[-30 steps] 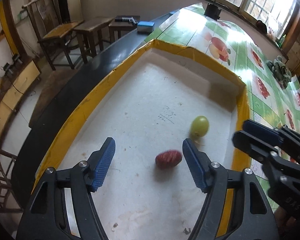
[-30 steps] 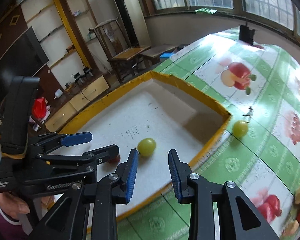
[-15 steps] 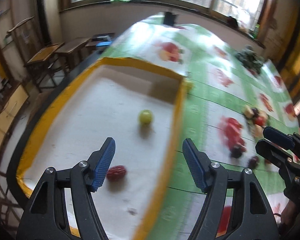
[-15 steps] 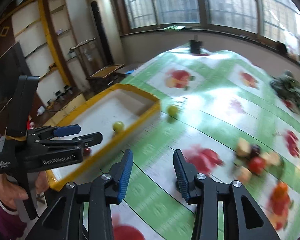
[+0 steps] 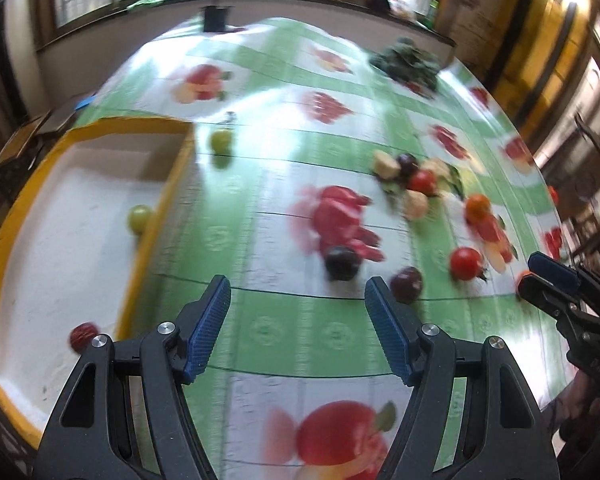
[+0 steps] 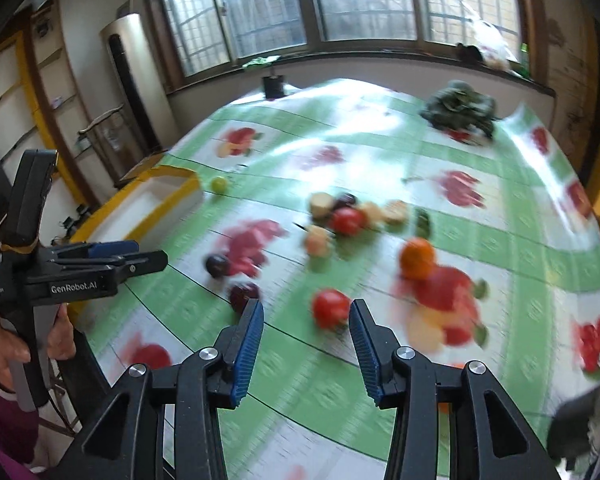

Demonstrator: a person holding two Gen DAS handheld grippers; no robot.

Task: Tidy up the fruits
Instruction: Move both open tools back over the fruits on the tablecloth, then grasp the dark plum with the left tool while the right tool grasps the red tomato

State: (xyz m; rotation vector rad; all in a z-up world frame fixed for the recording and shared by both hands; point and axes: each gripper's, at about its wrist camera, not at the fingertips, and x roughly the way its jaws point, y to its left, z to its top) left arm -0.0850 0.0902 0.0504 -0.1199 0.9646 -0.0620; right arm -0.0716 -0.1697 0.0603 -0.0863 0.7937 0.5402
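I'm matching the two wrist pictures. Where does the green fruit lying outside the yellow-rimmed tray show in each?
Left wrist: green fruit upper left, just beyond the tray's far corner.
Right wrist: green fruit left of centre, beside that corner.
Shared landmark: yellow-rimmed tray.

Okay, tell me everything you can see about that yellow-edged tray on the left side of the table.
The tray is a shallow rectangular box with a white, rough-looking floor and low walls whose rim is wrapped in yellow, seemingly tape. It sits flat at the table's left edge on the green fruit-print tablecloth. Inside lie a green fruit close to the right wall and a small red fruit near the front; most of the floor is bare. Another green fruit rests on the cloth just outside its far corner. Neither gripper touches it.
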